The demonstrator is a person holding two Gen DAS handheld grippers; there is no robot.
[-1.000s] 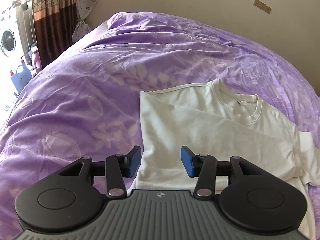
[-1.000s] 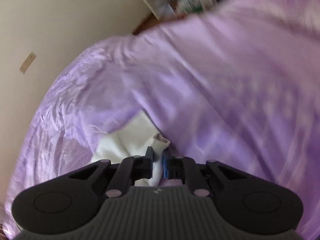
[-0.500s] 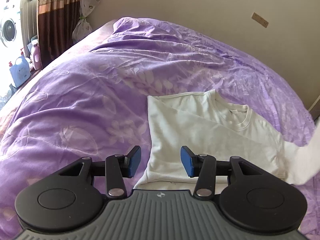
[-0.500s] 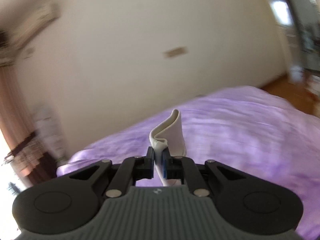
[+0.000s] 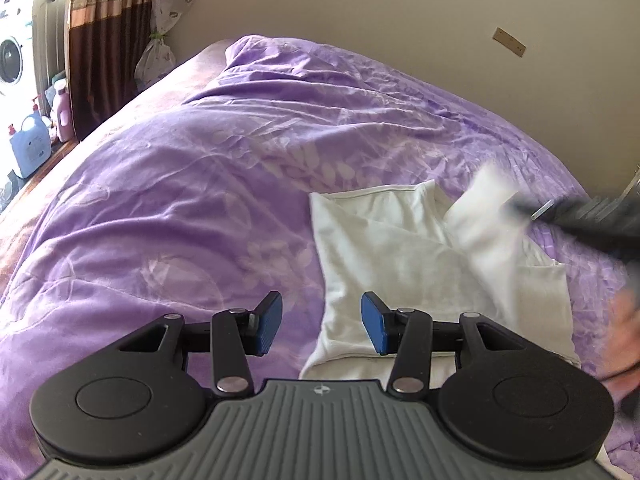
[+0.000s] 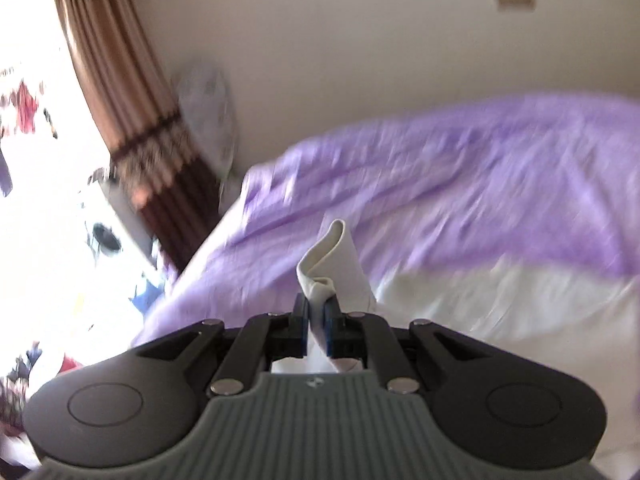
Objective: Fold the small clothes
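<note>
A small white T-shirt lies on the purple bedspread, its left side folded in. My left gripper is open and empty, hovering over the shirt's lower left edge. My right gripper is shut on the shirt's sleeve, whose cuff sticks up between the pads. In the left wrist view the right gripper is a dark blur at the right, carrying the lifted sleeve over the shirt's collar area. The rest of the shirt shows below it in the right wrist view.
A beige wall runs behind the bed. A brown curtain, a washing machine and detergent bottles stand at the far left past the bed's edge. The person's hand shows at the right edge.
My right gripper has lifted the sleeve off the bed and swung it left over the shirt. My left gripper has drifted left and back toward the shirt's bottom edge, still open.
</note>
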